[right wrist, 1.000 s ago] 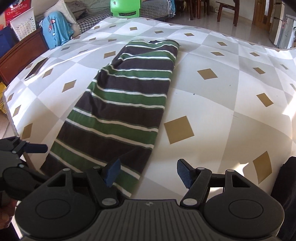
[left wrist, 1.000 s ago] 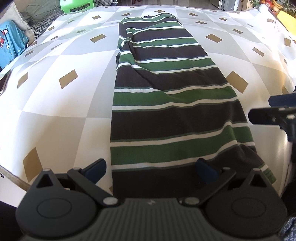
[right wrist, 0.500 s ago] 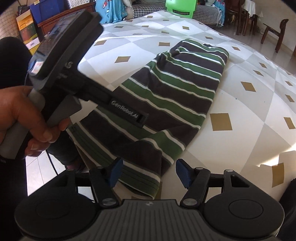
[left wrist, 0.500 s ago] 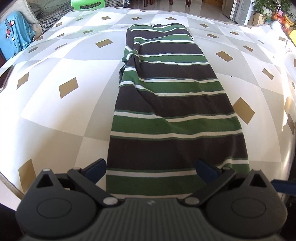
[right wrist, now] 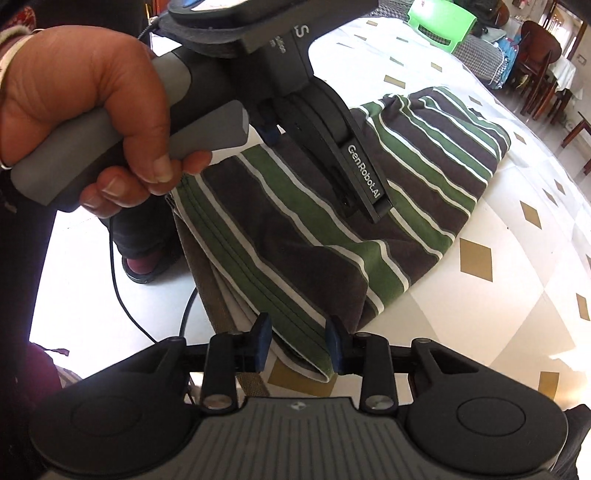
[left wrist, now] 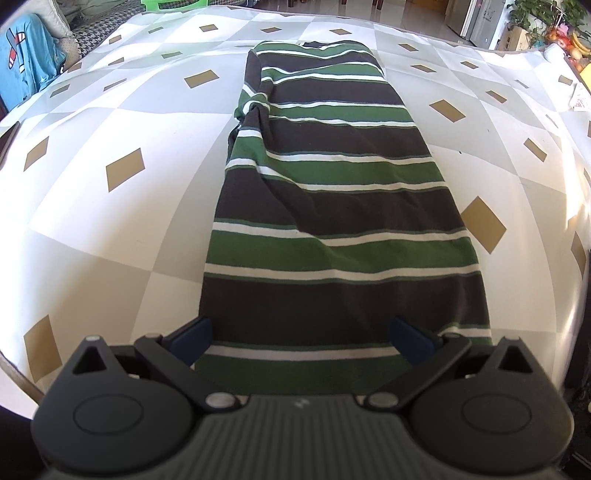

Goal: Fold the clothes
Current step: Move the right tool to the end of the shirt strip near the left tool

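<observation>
While your right gripper (right wrist: 297, 345) hangs over the near corner of the striped shirt (right wrist: 332, 221), its jaws have just been closing, and the hem corner now sits between them; the right pad touches the cloth, the left pad stands a little off it, so no grip shows yet. Just past that, your left hand (right wrist: 85, 107) wraps the grey handle of the left gripper (left wrist: 301, 334), which hovers over the shirt's near hem with its jaws spread wide, one blue pad at the left edge of the cloth and the other over its right part, neither pressing on it. From there the shirt runs away from you as a long, narrow folded strip of brown, green and white bands, lying flat on the desk (left wrist: 110, 229) with its grey-and-white diamond cover, its near end at the desk's edge. Beyond the desk stands a green chair (right wrist: 439, 26).
</observation>
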{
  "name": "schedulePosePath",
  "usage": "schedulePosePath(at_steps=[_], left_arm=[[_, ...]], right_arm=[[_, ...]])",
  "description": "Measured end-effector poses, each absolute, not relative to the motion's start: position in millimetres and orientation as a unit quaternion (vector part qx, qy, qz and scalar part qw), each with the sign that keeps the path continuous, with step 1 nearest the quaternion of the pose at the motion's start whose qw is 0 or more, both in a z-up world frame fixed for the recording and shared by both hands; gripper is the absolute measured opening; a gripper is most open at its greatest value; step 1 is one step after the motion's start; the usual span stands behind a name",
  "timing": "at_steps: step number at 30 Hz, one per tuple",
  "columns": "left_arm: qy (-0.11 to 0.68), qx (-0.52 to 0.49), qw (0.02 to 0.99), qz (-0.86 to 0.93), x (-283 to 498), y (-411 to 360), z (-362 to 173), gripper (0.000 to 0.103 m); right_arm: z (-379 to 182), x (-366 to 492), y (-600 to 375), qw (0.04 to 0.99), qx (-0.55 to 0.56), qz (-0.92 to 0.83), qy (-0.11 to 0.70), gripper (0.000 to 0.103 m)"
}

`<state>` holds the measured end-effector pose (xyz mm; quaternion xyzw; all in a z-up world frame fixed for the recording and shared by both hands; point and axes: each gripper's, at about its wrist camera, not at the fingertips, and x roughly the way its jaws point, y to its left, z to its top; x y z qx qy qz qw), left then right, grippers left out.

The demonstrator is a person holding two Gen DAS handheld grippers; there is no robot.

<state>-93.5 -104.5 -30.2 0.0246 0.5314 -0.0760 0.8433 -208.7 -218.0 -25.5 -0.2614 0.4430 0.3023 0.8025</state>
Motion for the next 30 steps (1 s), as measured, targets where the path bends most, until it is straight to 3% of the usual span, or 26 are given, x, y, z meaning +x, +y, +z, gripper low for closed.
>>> schedulePosePath(at_steps=[8,12,14,23,27,30], left_arm=[[0.533,0.03,0.842,-0.078,-94,-108,-32,0.103],[0.533,0.034,0.842,-0.079,-95,-109,-32,0.103],[0.533,0.036,0.842,-0.079,-95,-110,-32,0.103],[0.533,0.055,0.84,-0.088,-98,-119,-34,0.103],[0.53,0.067,0.84,-0.092,-100,-123,-36,0.103],[0.529,0.071,0.841,-0.094,-102,-124,-36,0.103]], right_arm=[[-38,-213,-211,0.79,-0.317,0.297,0.432,0.031],[-36,-211,-212,0.797,-0.311,0.288,0.431,0.008],[-33,-210,-213,0.8,-0.303,0.29,0.43,0.007],[-33,-209,-211,0.791,-0.289,0.309,0.441,0.007],[-37,-213,-206,0.776,-0.296,0.333,0.446,0.016],[-36,-215,-205,0.771,-0.286,0.352,0.448,0.016]])
